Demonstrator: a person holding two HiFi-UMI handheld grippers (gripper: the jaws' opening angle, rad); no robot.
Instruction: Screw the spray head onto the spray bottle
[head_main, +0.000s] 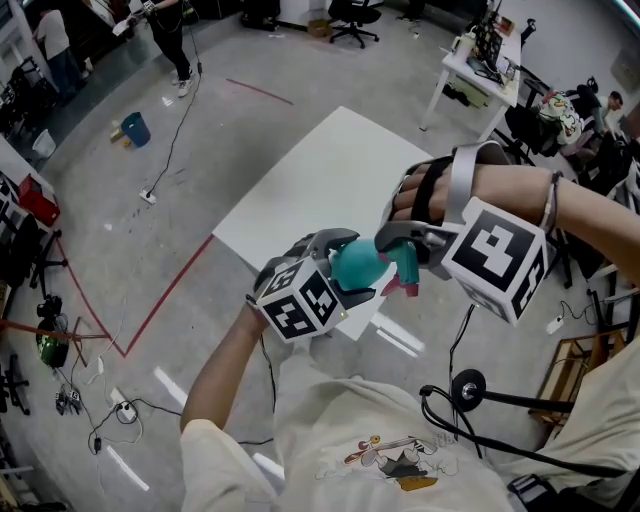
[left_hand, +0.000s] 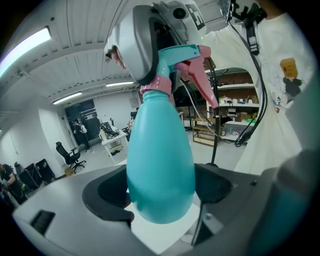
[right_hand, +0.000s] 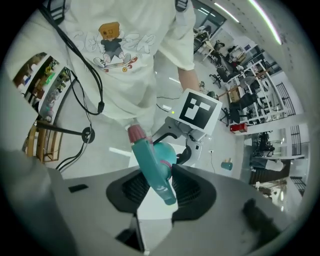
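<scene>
Over the near edge of the white table (head_main: 330, 170), both grippers meet on the teal bottle (head_main: 358, 262), which hangs clear above the tabletop without touching it. The left gripper (head_main: 352, 268) pinches the bottle round its wide body: in the left gripper view the dark pads (left_hand: 107, 192) press against either side of the rounded base, and the neck points away from that gripper. The head (head_main: 402, 270) sits on the neck, teal with a pink collar (left_hand: 157, 85) and a pink trigger (head_main: 410, 288). Whether the collar is fully seated on the thread cannot be told.

The right gripper (head_main: 400, 255) comes in from the table's right side and points steeply down. Its jaws are closed partway onto the head; in the right gripper view the teal head runs lengthwise between the ribbed pads (right_hand: 192, 190), with the collar against them and the pink nozzle end sticking out past them. Seen from the left gripper view, a grey jaw of the right gripper curves over the head's top.

From the head view, each gripper's marker cube (head_main: 300, 305) faces up, the left one at the table's near edge. The person's cream shirt (head_main: 390, 440) fills the frame below the table. Well off the table's left side, a blue bucket (head_main: 135, 128) stands on the grey floor (head_main: 150, 260), and a red tape line (head_main: 165, 290) runs across the floor near the table's left corner.
</scene>
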